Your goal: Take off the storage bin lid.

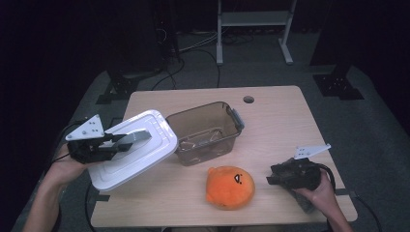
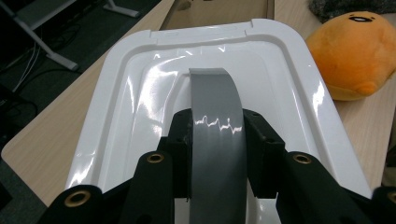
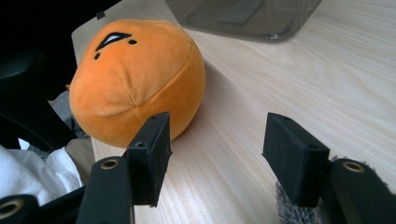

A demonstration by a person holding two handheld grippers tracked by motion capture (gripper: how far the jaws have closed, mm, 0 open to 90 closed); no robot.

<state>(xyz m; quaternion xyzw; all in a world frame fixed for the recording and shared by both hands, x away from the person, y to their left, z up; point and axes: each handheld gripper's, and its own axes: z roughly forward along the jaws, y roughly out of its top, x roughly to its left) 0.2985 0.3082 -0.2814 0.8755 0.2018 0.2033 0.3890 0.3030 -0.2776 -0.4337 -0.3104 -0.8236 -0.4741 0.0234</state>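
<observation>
A white box lid (image 1: 130, 152) with a grey handle (image 1: 136, 137) is held tilted over the table's left side. My left gripper (image 1: 123, 141) is shut on that grey handle (image 2: 215, 123), its jaws clamped on either side of the strap above the lid (image 2: 140, 102). A clear brown plastic box (image 1: 205, 133) stands uncovered at the table's middle. An orange plush toy (image 1: 230, 186) lies near the front edge. My right gripper (image 1: 270, 176) rests low at the front right, open, with bare table between its jaws and the plush (image 3: 135, 77) just beyond its left jaw.
The wooden table (image 1: 285, 125) has a round cable hole (image 1: 248, 99) at its back edge. A grey fuzzy cloth (image 1: 302, 200) lies under my right hand. Beyond the table stand a white frame (image 1: 254, 29) and cables on the dark floor.
</observation>
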